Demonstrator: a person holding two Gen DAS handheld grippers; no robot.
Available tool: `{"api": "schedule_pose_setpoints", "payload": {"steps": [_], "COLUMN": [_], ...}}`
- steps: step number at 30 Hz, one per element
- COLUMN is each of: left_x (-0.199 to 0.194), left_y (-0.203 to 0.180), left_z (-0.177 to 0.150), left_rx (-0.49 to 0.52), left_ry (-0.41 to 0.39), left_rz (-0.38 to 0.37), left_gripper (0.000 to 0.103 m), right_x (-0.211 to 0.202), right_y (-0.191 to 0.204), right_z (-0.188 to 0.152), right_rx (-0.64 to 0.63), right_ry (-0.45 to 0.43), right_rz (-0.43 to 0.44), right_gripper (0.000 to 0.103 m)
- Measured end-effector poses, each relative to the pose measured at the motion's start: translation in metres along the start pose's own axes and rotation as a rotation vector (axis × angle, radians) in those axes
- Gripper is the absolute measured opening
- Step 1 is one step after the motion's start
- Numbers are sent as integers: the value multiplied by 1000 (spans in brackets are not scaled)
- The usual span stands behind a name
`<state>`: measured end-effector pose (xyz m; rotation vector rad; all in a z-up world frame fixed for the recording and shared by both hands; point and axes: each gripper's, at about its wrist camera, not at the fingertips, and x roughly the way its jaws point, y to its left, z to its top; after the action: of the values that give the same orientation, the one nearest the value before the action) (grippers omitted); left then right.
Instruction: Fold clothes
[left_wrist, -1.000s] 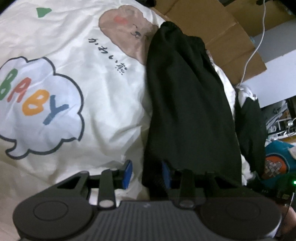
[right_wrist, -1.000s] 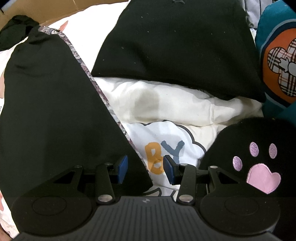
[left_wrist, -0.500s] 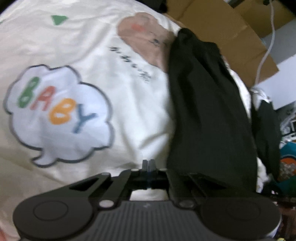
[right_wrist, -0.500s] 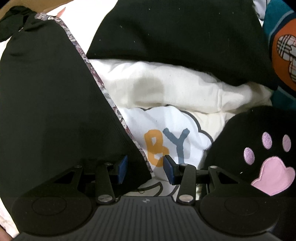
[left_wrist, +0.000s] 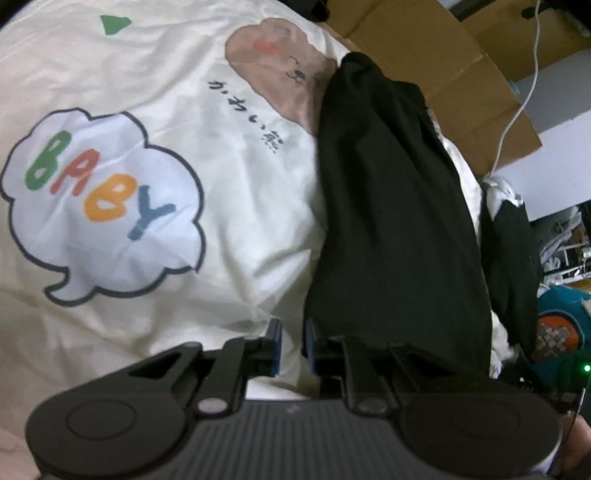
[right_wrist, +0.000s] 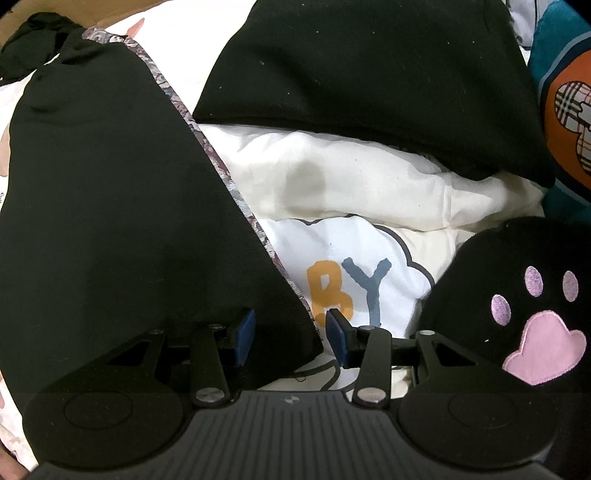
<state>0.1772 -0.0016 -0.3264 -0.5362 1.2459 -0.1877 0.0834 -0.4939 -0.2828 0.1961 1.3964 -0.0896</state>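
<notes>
Left gripper: jaws narrow, opening, nothing pinched; right pad just beside hem of black garment, cream quilt showing in the gap. Were fully shut half a sec ago. Right gripper: jaws approx. half apart, unchanged; garment corner lying between pads, not pressed. Garment spread lengthwise on quilt, patterned trim along one edge. Open quilt left of garment; cardboard and second black item crowd far side.

Dim room: cream printed bedding, brown cardboard and a white cable beyond
</notes>
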Motion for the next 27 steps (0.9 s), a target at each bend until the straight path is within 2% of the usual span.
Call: {"api": "schedule_pose_setpoints", "payload": {"steps": [6, 17, 18, 20, 24, 27], "left_x": [16, 33, 33, 30, 17, 8], "left_y": [-6, -15, -16, -18, -15, -13], "left_z": [0, -3, -1, 2, 7, 5], "left_rx": [-27, 36, 44, 61, 66, 64], "left_ry": [17, 45, 51, 58, 36, 27], "left_rz": [-18, 63, 73, 93, 131, 128], "left_gripper": [14, 13, 8, 4, 3, 3], "right_x": [2, 23, 24, 26, 27, 28], "right_y": [2, -3, -4, -4, -7, -9], "right_z": [5, 6, 6, 8, 9, 10], "right_rx": [-7, 18, 20, 18, 28, 40], "right_ry": [1, 20, 21, 23, 21, 17], "right_rz": [2, 16, 20, 31, 50, 62], "right_gripper": [47, 47, 47, 47, 47, 47]}}
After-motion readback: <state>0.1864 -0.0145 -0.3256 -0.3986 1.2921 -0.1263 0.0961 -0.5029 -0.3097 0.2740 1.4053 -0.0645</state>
